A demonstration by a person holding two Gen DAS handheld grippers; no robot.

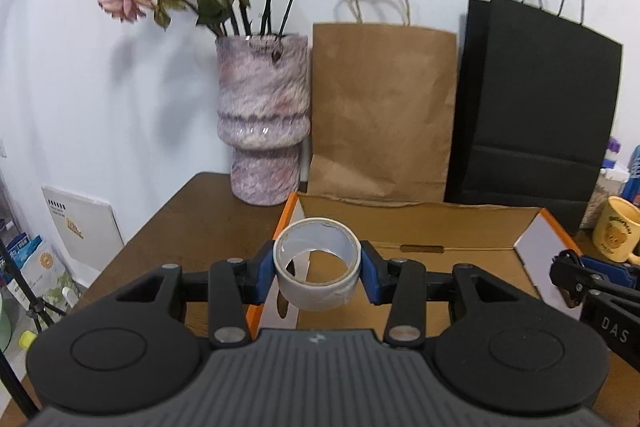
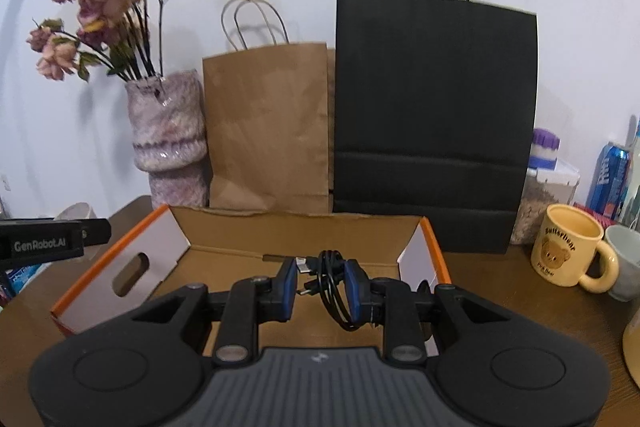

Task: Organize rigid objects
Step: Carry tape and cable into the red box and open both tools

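My left gripper (image 1: 318,269) is clamped across a grey-white roll of wide tape with a cardboard core (image 1: 317,263), its blue pads pressing on the outer wall from both sides, and the roll hangs over the near left corner of the shallow brown cardboard box with orange edges and white end flaps (image 1: 440,223). My right gripper (image 2: 320,287) is closed nearly to its narrowest on a coiled black USB cable (image 2: 330,287), which dangles between the pads above the middle of the same box.

To set these down well, I judge I should carry each load a little further in past the front rim, lower it close to the box floor before I let go, and keep the two apart so the cable loops do not snag the roll. The tape would sit steadier laid flat on its side than on edge, where it could roll. The cable is limp, so I would let its hanging end touch down first.

As for contents, the box floor looks bare in both views, though my own tools hide the near part, so I cannot be sure. A pale yellow ceramic mug with a bear print (image 2: 570,251) stands outside the box to the right; its inside looks empty.
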